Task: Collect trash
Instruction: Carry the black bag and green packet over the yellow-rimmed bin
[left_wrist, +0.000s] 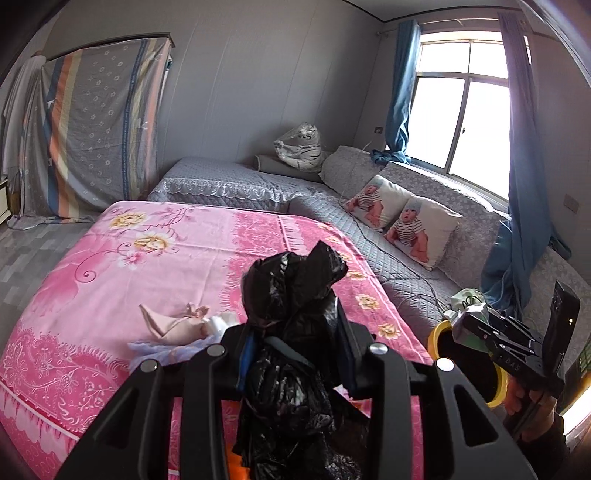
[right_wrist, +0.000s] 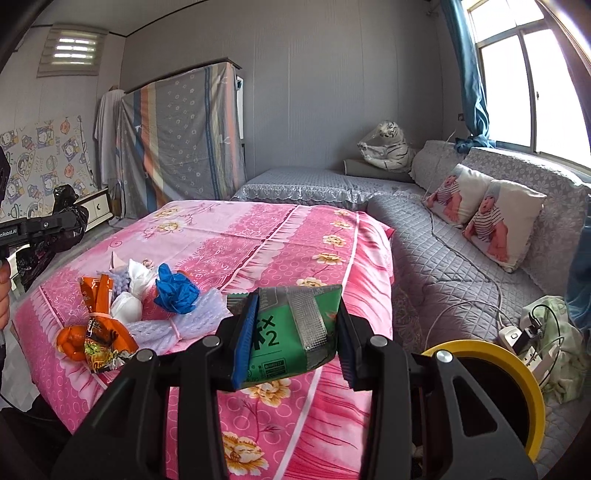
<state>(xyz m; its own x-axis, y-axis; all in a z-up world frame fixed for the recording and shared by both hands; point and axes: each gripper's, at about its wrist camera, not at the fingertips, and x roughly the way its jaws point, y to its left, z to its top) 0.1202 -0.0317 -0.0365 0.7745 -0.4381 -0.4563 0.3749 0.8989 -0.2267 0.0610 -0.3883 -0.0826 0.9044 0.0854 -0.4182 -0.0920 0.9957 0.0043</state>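
1. Presently, the left gripper (left_wrist: 295, 332) is seen closed on a crumpled black trash bag (left_wrist: 295, 295); the glossy film is bunched between the pads and stands up above them, while more of it hangs below.
2. The right gripper (right_wrist: 295, 332) is shown clamped on a flattened green carton (right_wrist: 291, 332) — silver foil is exposed along its top edge, and white print marks its front face.
3. Both held items are raised above the pink floral bedspread (right_wrist: 277, 229). The yellow-rimmed bin (right_wrist: 517, 369) appears just beside the right gripper, at the near corner of the bed.
4. Progress is judged as early to middling: one piece has been picked up, yet it is not deposited, neither in the bag nor in the bin.
5. Left on the bedspread, well apart from the carton, is a loose heap of litter: an orange snack wrapper (right_wrist: 99, 325), a crumpled blue glove (right_wrist: 175, 290), white plastic bags (right_wrist: 129, 306), lilac foam netting (right_wrist: 177, 325) and a pink folded paper (left_wrist: 166, 321).
6. The remaining pieces are light, crushed and irregular — several further pickups are judged necessary.
7. Whether the bag's mouth is open cannot be told.
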